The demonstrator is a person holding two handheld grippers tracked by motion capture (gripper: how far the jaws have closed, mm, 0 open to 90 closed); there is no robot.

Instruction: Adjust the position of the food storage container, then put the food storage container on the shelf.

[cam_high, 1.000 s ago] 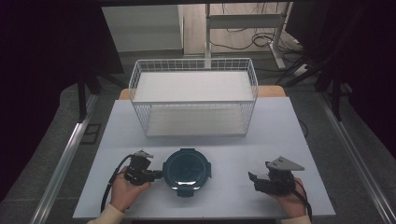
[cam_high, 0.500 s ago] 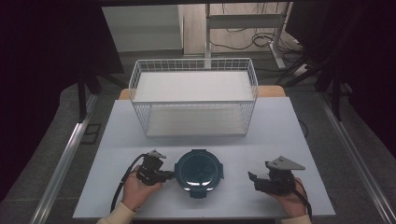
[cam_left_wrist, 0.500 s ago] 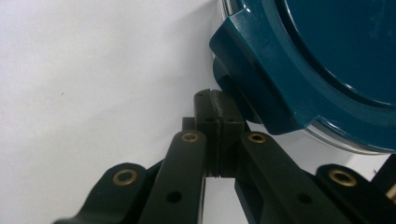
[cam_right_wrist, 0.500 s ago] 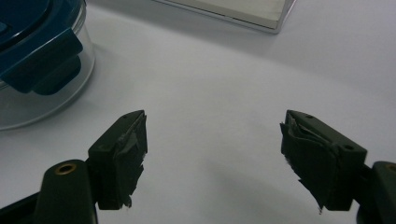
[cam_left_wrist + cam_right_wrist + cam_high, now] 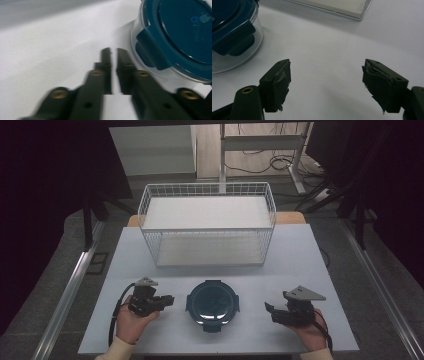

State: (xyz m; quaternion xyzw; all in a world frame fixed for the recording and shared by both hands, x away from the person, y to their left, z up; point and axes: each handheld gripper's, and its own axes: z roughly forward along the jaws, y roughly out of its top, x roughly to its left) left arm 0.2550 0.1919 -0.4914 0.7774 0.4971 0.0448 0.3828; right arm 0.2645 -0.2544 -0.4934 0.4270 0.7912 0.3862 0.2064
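Observation:
A round clear container with a dark teal clip-on lid [image 5: 213, 304] stands on the white table, near its front edge and between both grippers. My left gripper [image 5: 169, 300] lies just left of it, pointing at it and not touching. In the left gripper view the container [image 5: 180, 37] is at the upper right. The left gripper [image 5: 113, 51] has just been opening its jaws, which stand a narrow slit apart with nothing between them. My right gripper [image 5: 270, 312] rests to the container's right, pointing at it. The right gripper [image 5: 326, 62] is open wide and empty, with the container [image 5: 232, 32] at the upper left.
A white wire basket [image 5: 207, 184] with a pale floor stands at the back middle of the table [image 5: 300, 255]. Its lower edge [image 5: 332, 6] runs along the top of the right gripper view. Cables trail from both grippers toward the front edge.
The container slid a little to the right together with my left gripper. The left gripper has since drawn back to the left, away from it. The right gripper stayed put.

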